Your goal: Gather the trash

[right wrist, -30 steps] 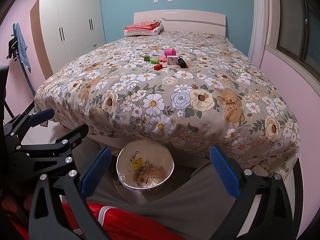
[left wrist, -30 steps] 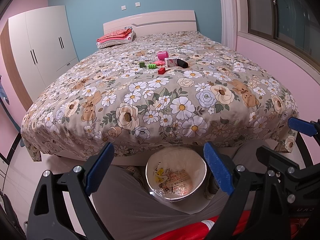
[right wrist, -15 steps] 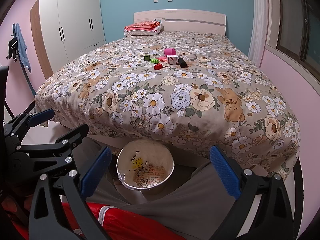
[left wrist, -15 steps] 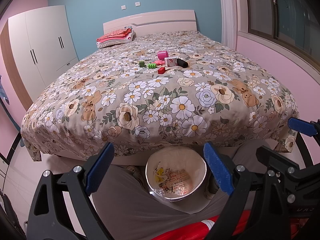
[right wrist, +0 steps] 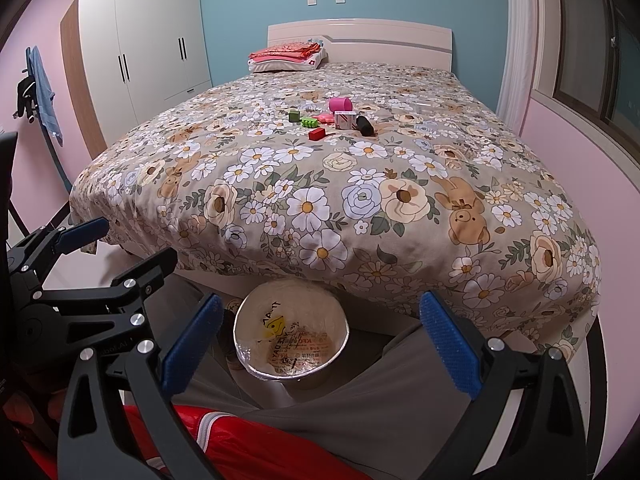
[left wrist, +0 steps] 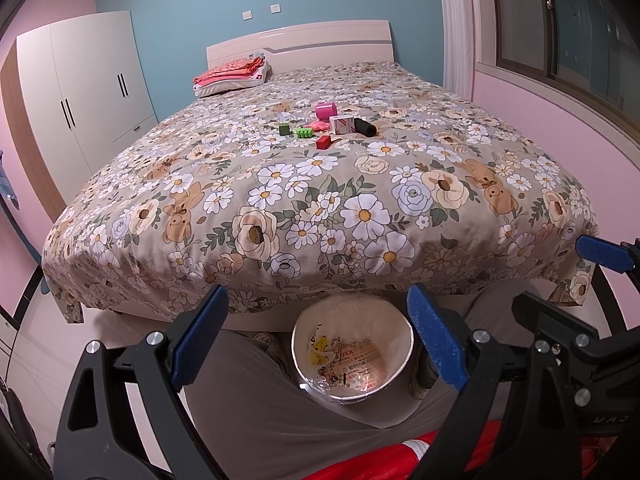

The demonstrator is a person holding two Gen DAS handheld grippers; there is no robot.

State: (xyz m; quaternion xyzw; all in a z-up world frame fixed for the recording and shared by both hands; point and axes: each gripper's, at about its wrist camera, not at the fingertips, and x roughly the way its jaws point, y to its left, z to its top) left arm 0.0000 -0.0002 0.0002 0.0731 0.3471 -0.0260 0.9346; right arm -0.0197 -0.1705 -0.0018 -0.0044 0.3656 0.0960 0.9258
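Trash items lay grouped on the floral bedspread near the middle of the bed, well apart from both grippers: a pink cup on its side, a green cube, a green studded block, a red block, a red-and-white carton and a black cylinder just beside that carton. A white bin, lined with clear plastic and already holding printed wrappers, stood on the floor at the foot of the bed, between the grey-trousered legs of the person. The left hand-held gripper was released, its blue pads spread wide to either side of the bin and grasping nothing. The right hand-held gripper was likewise released and empty, held low above the person's lap. Folded red cloth on a pillow sat by the headboard, and a white wardrobe stood against the left wall
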